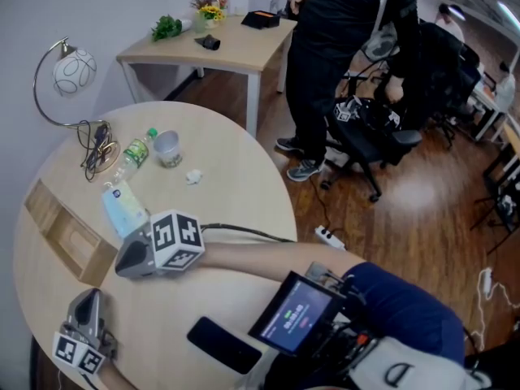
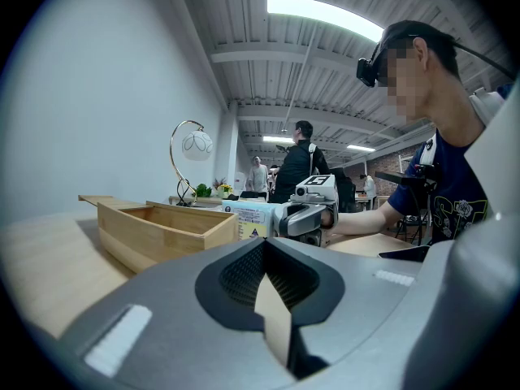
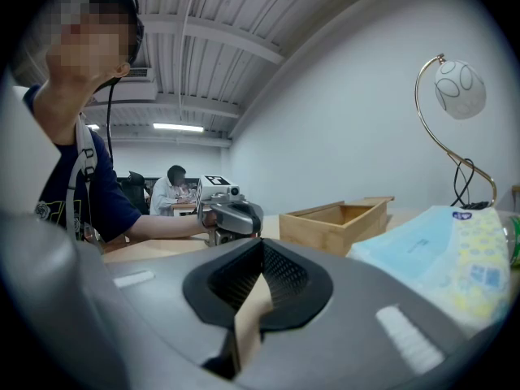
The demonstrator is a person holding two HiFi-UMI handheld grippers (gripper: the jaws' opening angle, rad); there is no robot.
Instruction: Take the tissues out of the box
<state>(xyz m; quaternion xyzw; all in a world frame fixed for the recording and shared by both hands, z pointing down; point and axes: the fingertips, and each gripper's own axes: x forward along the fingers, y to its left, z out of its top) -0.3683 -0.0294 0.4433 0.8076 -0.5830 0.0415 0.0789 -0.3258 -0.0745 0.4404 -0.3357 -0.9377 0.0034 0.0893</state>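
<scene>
I am holding the right gripper [image 3: 244, 319] low over the table [image 1: 244, 193] with its jaws pressed together and nothing between them. Its tip is pointing left toward the wooden box [image 2: 162, 242]. The left gripper [image 2: 272, 307] is sitting at the near-left edge, pointing away from me, and its jaws are also pressed together with nothing in them.

The tissue pack [image 1: 124, 210] is lying flat on the table outside the box, just to the right of it. The pack's near end is just beside the right gripper's tip, but I cannot tell whether they are touching. Its long axis is running near to far, roughly parallel to the box's long side.

Counting outward, I am seeing one pack and one box. Farther off there are one bottle [image 1: 134, 157] lying on its side, one cup [image 1: 168, 149], one crumpled tissue [image 1: 193, 177] and one lamp [image 1: 71, 71]. One phone [image 1: 223, 344] is lying at the near edge.
</scene>
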